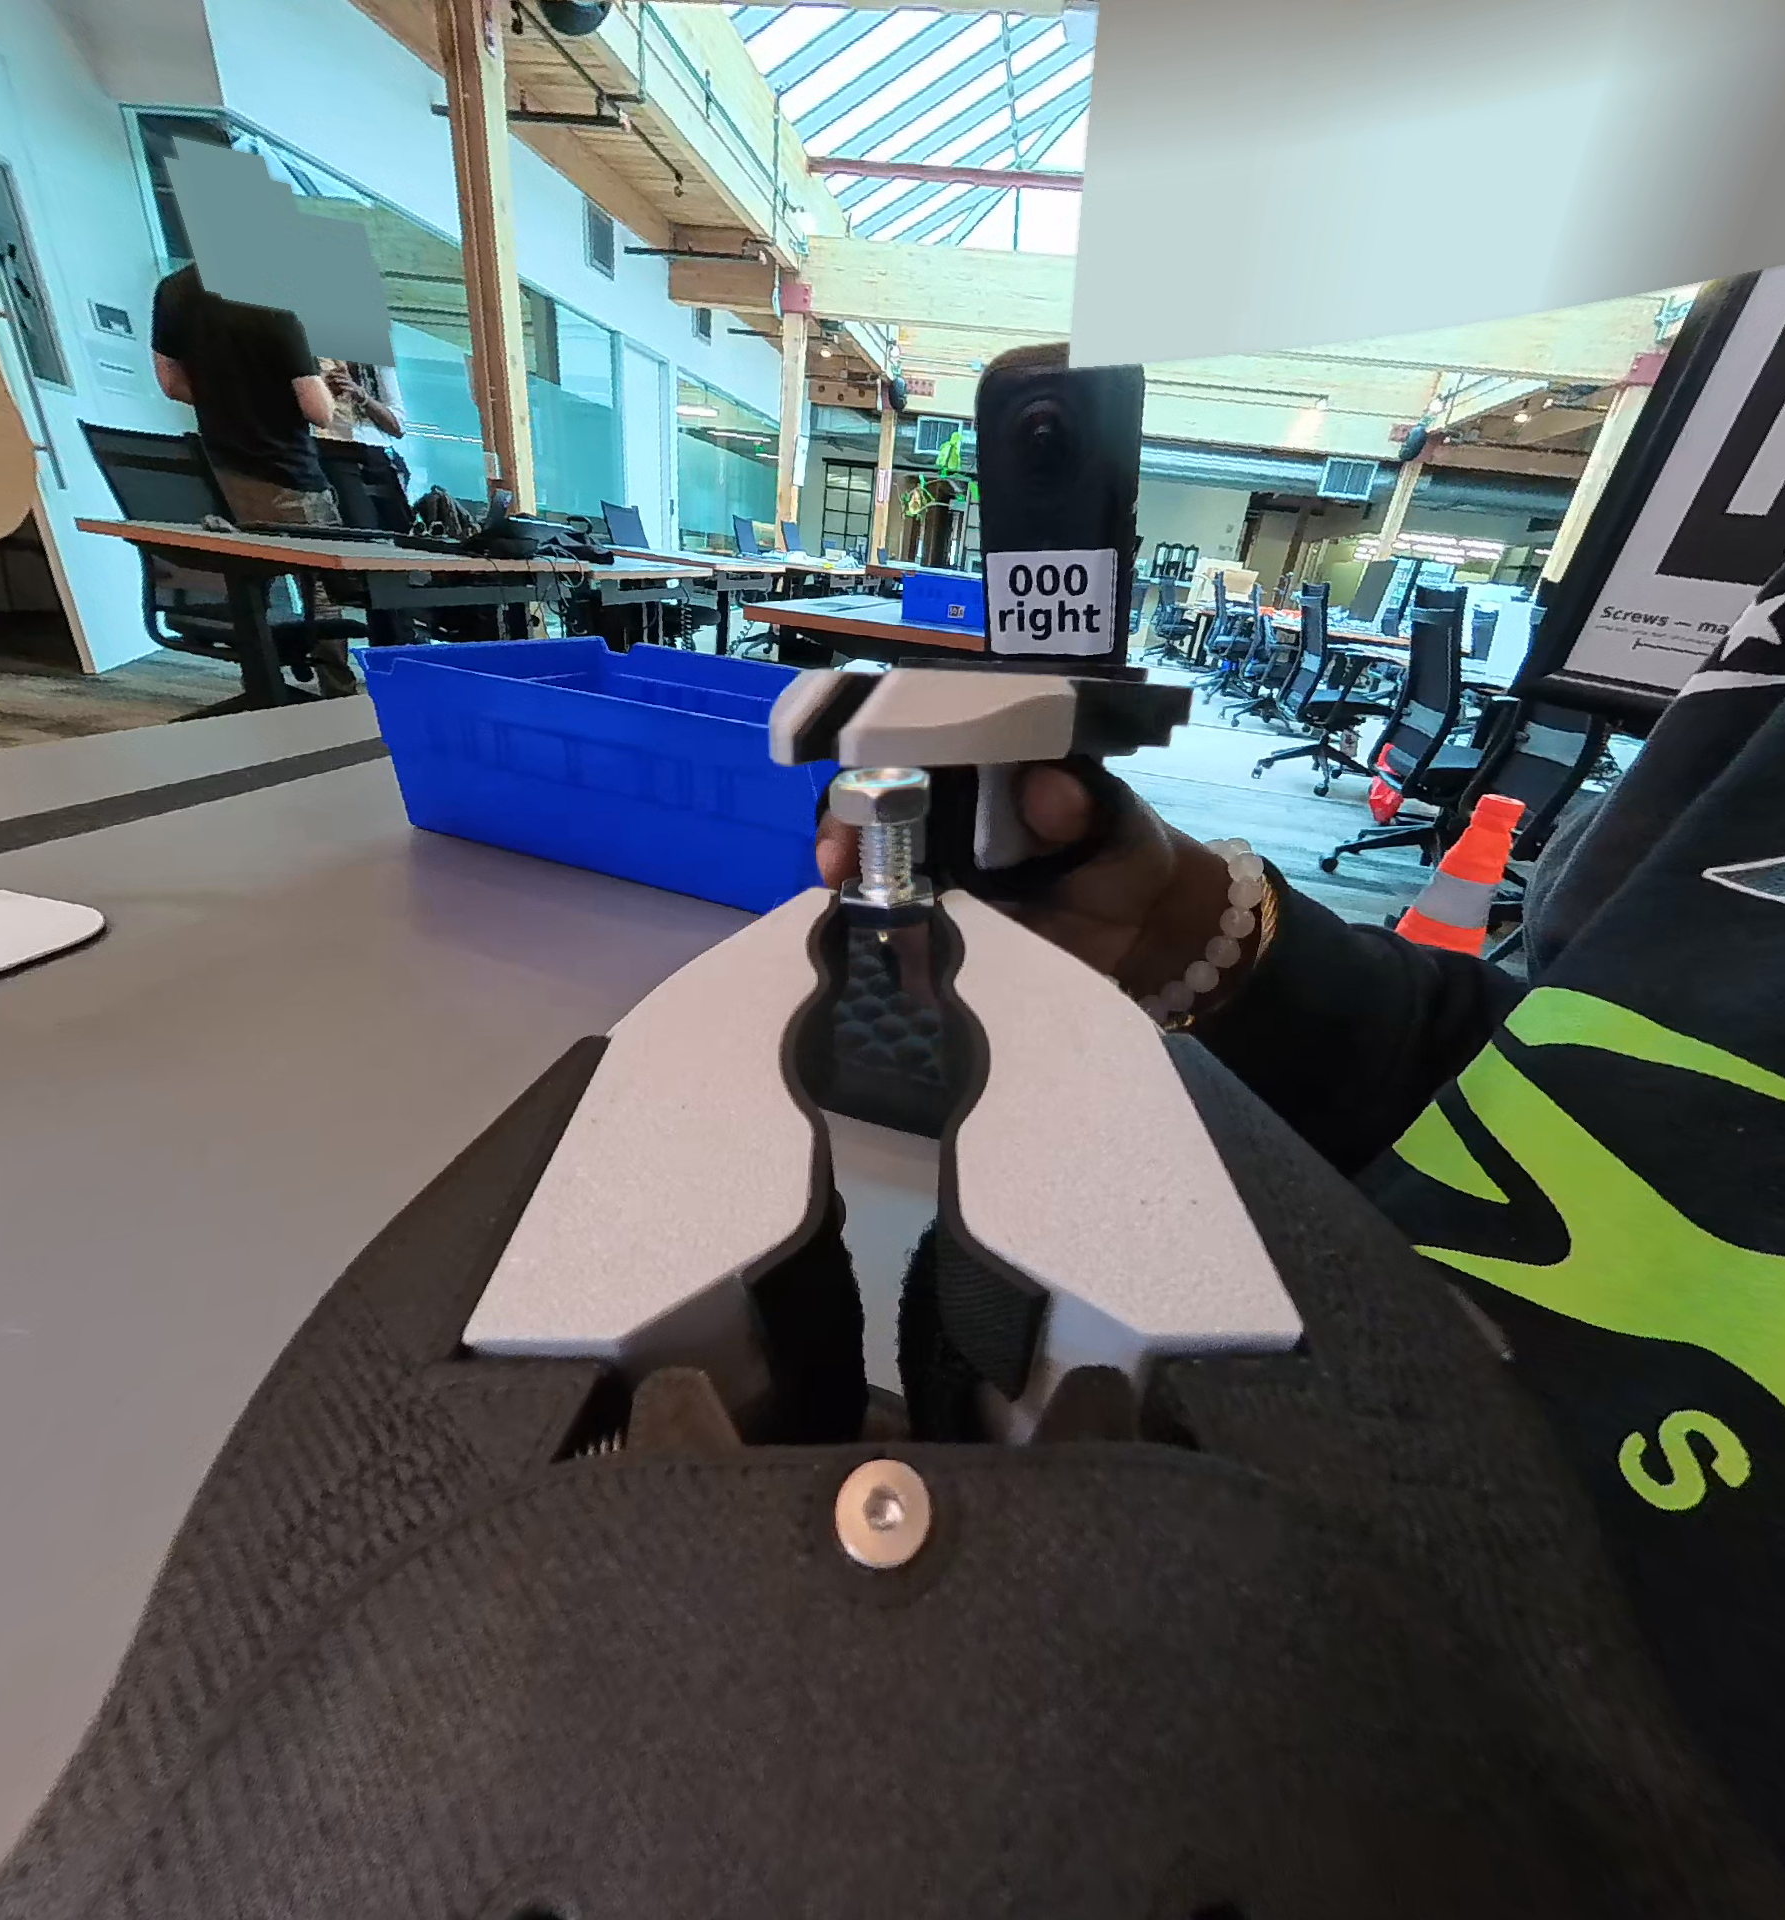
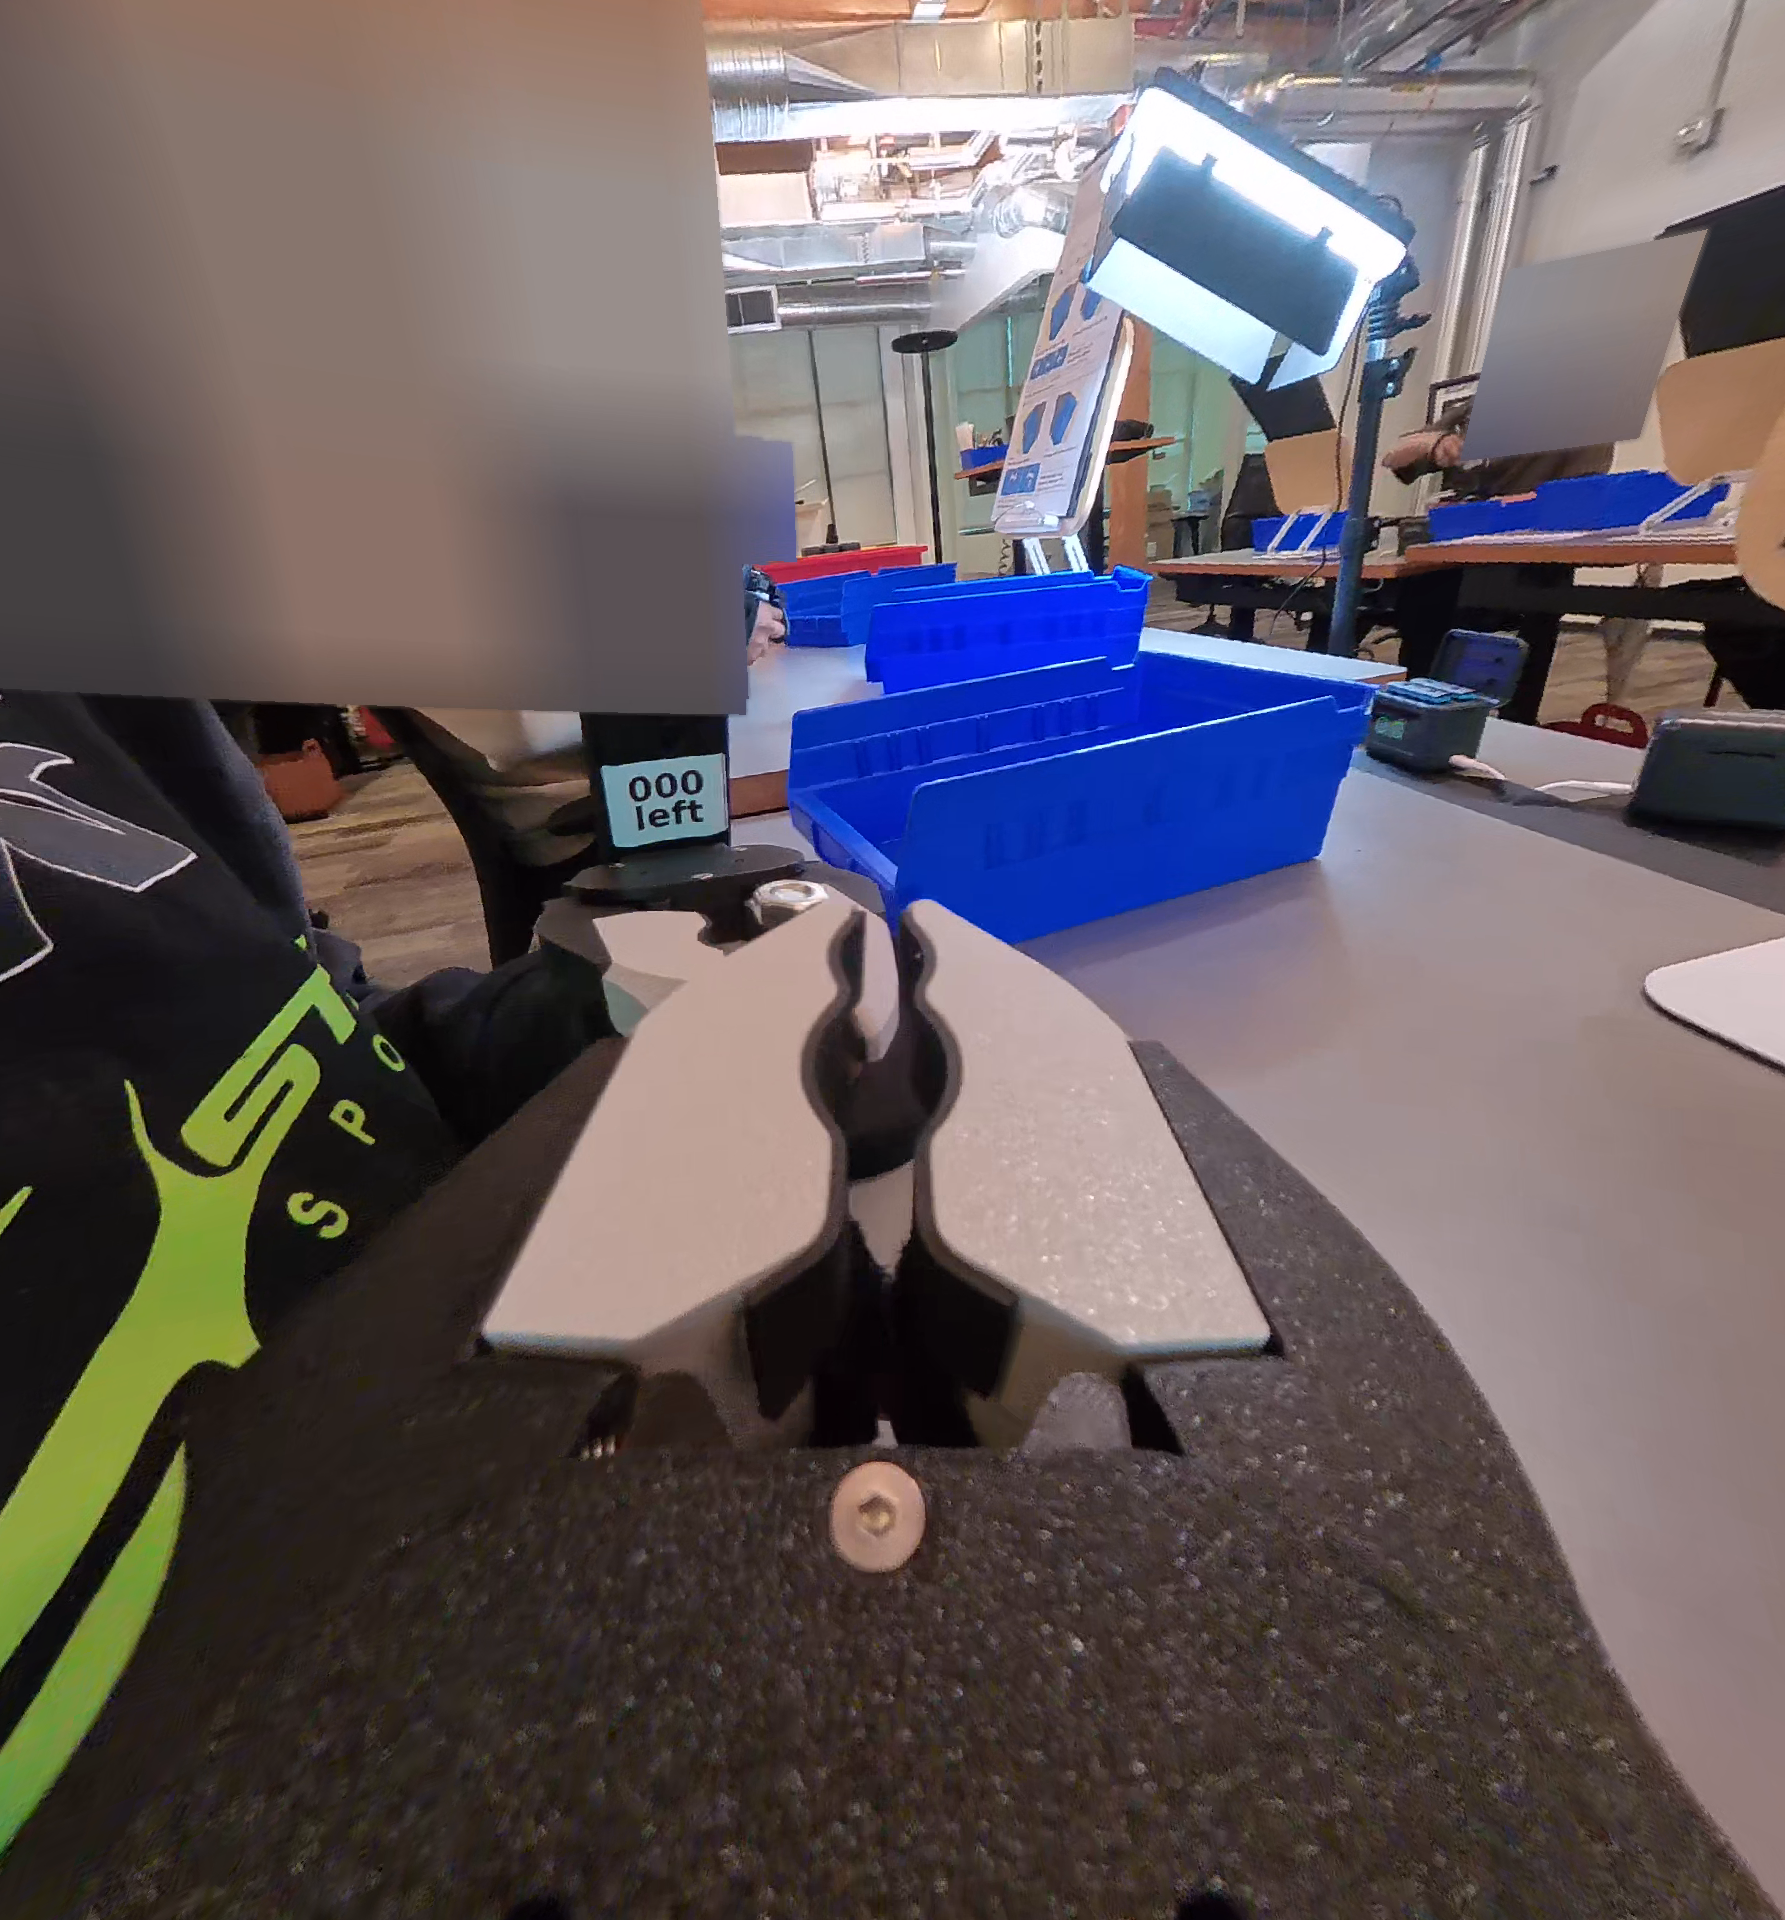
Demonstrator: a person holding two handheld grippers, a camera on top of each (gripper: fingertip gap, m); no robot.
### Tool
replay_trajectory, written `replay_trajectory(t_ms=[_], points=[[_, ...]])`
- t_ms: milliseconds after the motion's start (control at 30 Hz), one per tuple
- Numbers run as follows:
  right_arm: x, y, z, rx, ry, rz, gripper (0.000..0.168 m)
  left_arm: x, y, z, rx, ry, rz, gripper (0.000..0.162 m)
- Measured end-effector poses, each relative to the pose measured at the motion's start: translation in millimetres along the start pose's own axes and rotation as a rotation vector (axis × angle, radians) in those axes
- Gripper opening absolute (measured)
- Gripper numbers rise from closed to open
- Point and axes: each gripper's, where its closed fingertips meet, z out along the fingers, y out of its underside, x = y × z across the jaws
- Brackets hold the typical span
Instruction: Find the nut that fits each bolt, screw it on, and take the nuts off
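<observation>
One bolt (image 1: 883, 854): upright above the table (image 1: 192, 1091), lower hex end pinched in the left gripper (image 1: 886, 920), bare thread showing above it.
One nut (image 1: 877, 800): on the bolt's upper end, well apart from the clamped hex end, just under the right gripper (image 2: 883, 923).
Left gripper: clamped on the bolt's lower end, tips pressed against its flats.
Right gripper: fingers drawn nearly together with only a slim gap, nothing seen between them; nut just beside and below the tips, not gripped.
Done so far: seemingly one nut matched and started on its thread, only at the top.
Left to do: probably running this nut along the thread and taking it off; any other bolts and nuts unseen, so the remaining share impossible to judge.
Count of fasteners: one bolt, one nut; no loose ones visible on the table.
Count of grippers: two.
Blue bin (image 1: 576, 769): one near on the table, contents hidden; several more farther back in the right wrist view.
Orange cone (image 1: 1464, 883): one, on the floor beyond.
</observation>
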Motion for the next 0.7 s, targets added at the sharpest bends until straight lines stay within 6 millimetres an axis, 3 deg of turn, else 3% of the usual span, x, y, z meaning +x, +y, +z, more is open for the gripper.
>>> replay_trajectory(t_ms=[100, 367, 700], points=[[2, -1, -3, 0.003, 0.012, 0.0, 0.006, 0, 0, 0, -0.001, 0.001, -0.001, 0.014], [-7, 2, 8, -0.011, -0.027, 0.01, 0.036, -1, 0, 0, 0.0, -0.002, -0.002, 0.014], [-13, 6, 25, -0.028, -0.057, 0.023, 0.039, 0, 1, 1, -0.005, -0.001, 0.002, 0.014]])
